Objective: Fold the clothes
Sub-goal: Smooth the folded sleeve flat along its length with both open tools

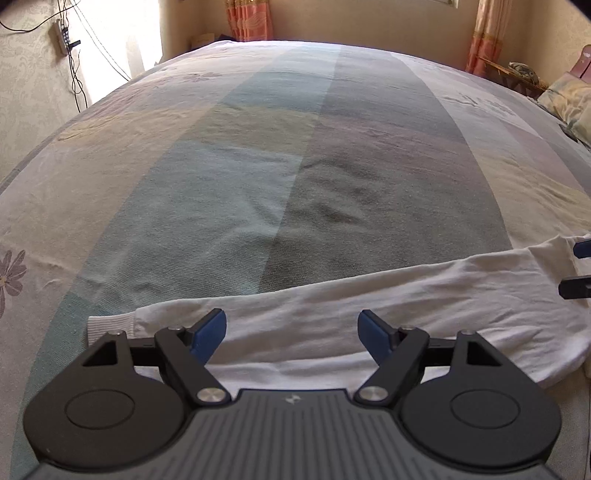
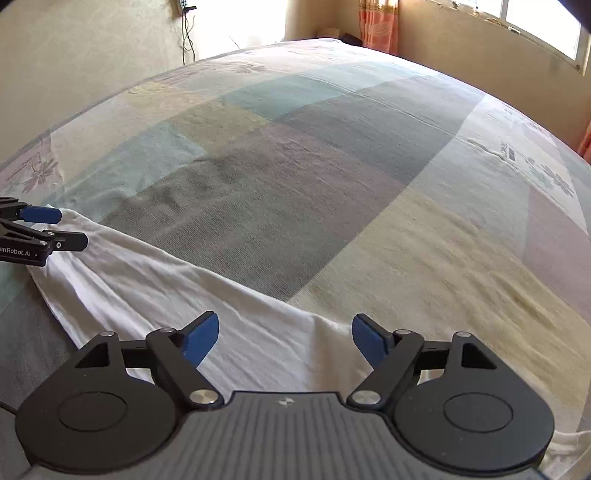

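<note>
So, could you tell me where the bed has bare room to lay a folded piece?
Bare: the patchwork bedspread beyond the white long-sleeved garment, up to the far edge. Crowded: the near strip, where both open tools hover.

The garment (image 1: 332,325) lies on the bed (image 1: 295,166), stretched sideways along the near edge. From the garment, the rest of the bed runs away to the far wall. The left tool (image 1: 291,334) hangs over the garment's left part, jaws spread apart, with the cuff (image 1: 110,325) just left of it. The right tool (image 2: 284,338) hangs over the garment's right part, jaws likewise apart. Far behind the garment, curtains (image 1: 247,18) hang past the bed's far end. A power strip (image 1: 62,37) with cables sits on the wall far left of the garment. Pillows (image 1: 569,99) lie far behind it on the right.
</note>
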A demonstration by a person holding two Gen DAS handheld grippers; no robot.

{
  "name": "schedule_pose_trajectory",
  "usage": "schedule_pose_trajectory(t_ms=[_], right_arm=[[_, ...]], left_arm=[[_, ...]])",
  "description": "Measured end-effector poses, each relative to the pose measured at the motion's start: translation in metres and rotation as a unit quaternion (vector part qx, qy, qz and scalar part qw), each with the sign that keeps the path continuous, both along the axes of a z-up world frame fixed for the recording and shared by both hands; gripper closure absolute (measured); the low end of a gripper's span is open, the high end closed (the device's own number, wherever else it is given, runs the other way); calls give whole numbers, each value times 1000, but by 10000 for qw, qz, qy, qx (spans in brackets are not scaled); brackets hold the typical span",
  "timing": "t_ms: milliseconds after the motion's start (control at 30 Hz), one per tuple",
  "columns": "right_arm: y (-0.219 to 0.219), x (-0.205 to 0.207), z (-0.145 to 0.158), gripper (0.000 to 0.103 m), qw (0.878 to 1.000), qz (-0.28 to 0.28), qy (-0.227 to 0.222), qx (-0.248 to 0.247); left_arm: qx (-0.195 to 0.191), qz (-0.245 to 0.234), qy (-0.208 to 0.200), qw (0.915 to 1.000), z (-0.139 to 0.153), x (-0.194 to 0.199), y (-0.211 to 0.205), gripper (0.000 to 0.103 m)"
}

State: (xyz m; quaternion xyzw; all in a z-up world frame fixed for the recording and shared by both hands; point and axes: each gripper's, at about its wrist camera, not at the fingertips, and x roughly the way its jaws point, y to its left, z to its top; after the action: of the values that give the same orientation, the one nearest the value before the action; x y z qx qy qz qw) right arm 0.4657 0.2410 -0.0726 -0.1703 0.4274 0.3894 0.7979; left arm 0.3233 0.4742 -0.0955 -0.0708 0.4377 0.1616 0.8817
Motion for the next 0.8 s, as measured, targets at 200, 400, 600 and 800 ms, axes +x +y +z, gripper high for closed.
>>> schedule_pose_trajectory(t_ms=[200,400,600,800], right_arm=[[2,11,-29,8,9993,-332,86,-150],[22,41,-24,1,9985,-375,-255,-293],[-6,17,11,1,9982,-382,-261,-382],[-12,-49,5,0,9983,-452,204,-321]], left_arm=[[72,741,200,9970,-11,-25,33,21],[417,358,138,9984,10,-22,29,27],[470,-204,-88,9986,9,-18,0,25],[268,-5,142,9995,-12,-41,5,21]])
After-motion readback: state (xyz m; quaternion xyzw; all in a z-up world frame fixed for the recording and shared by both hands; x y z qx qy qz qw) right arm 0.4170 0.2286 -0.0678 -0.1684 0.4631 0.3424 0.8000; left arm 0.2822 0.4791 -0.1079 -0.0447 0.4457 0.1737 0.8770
